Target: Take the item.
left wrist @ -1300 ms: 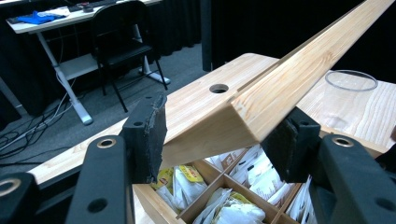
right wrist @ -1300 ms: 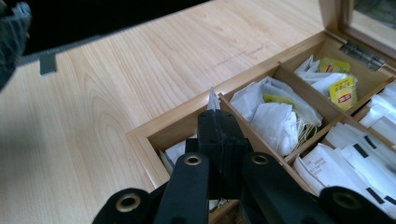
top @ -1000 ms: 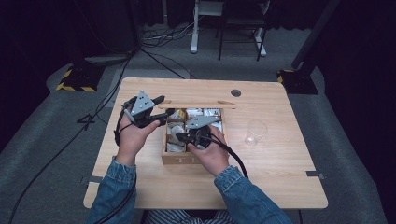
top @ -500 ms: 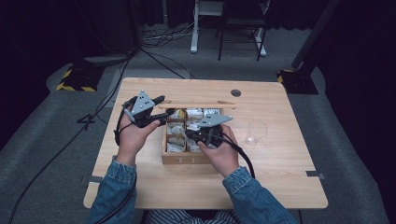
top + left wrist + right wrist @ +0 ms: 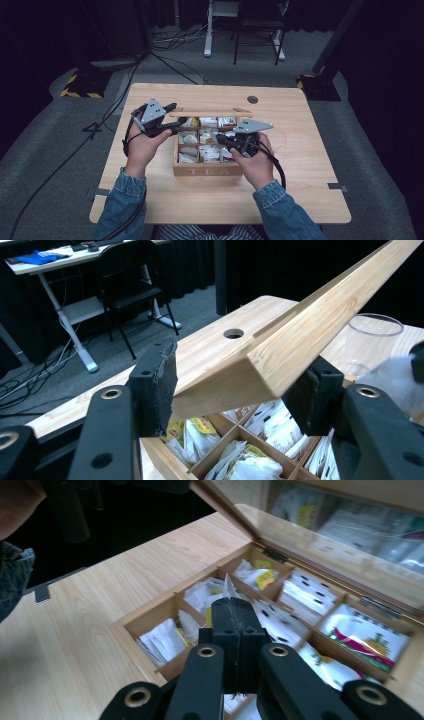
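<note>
dark curtains ring the table (image 5: 300, 195), where the left gripper (image 5: 235, 390) props the lid (image 5: 320, 325) between spread jaws without clamping, and the right gripper (image 5: 233, 630), clenched on a tea bag (image 5: 228, 587), hangs over the box (image 5: 207, 170); a slipping lid could drop onto it.

Left gripper (image 5: 172, 119) jaws parted, pads apart; right gripper (image 5: 233, 611) jaws pressed together, fingertips touching
</note>
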